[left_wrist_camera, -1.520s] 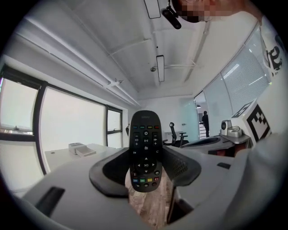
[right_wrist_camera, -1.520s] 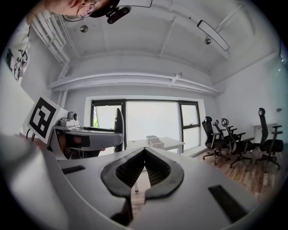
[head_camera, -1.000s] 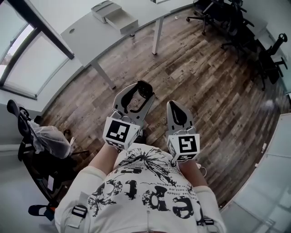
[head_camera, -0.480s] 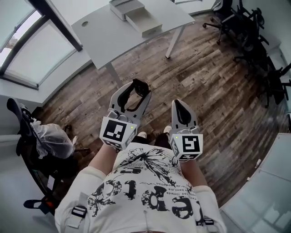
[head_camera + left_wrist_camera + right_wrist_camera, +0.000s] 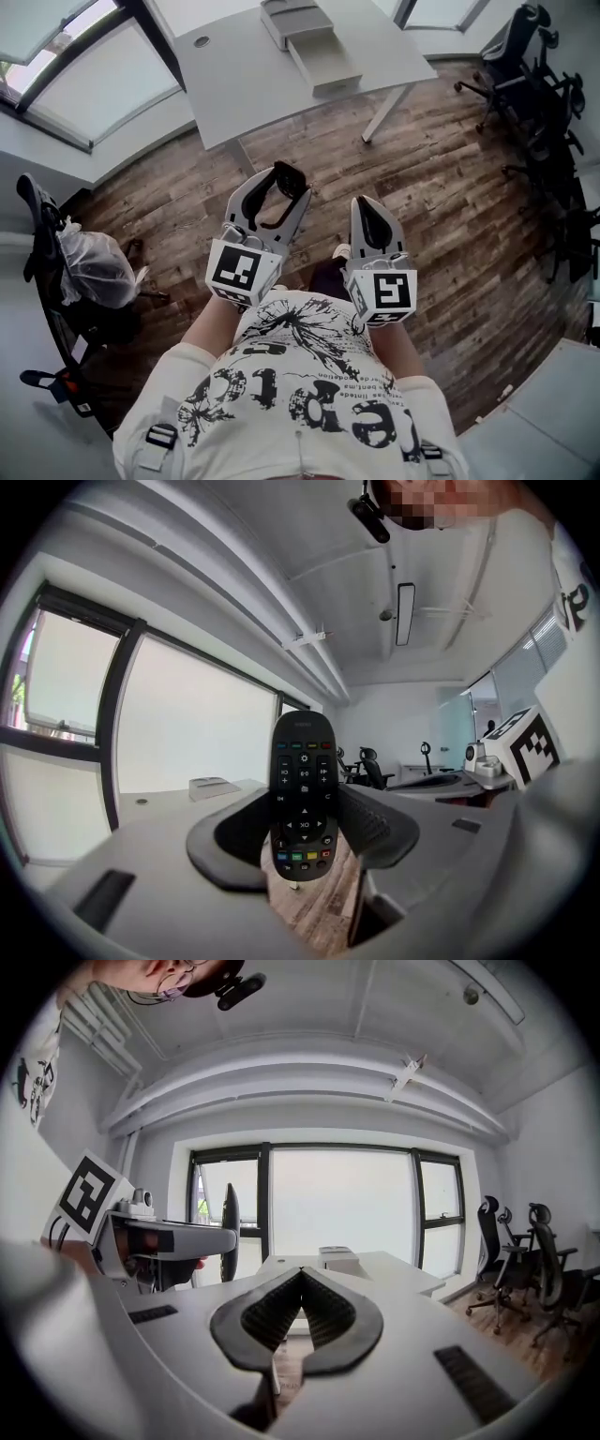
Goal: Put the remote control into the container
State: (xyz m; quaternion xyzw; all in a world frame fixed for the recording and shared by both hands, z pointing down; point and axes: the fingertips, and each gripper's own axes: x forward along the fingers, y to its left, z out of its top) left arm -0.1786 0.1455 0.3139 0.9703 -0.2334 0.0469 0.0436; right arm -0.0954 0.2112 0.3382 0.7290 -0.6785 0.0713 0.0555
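White tee [image 5: 300, 403] w/ blk print

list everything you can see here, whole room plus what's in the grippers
remote control: 1, black, upright between the left gripper's fingers
desk: 1, light grey, ahead by the window
container: 1, light grey, open, on the desk
box: 1, light grey, on the desk behind the container
office chairs: several, black, far right
chair: 1, black, far left, with a white bundle on it
floor: brown wood planks
windows: large, dark frames, upper left
shirt: 1, white with black print
left gripper: grey, shut on the remote control
right gripper: grey, shut, empty
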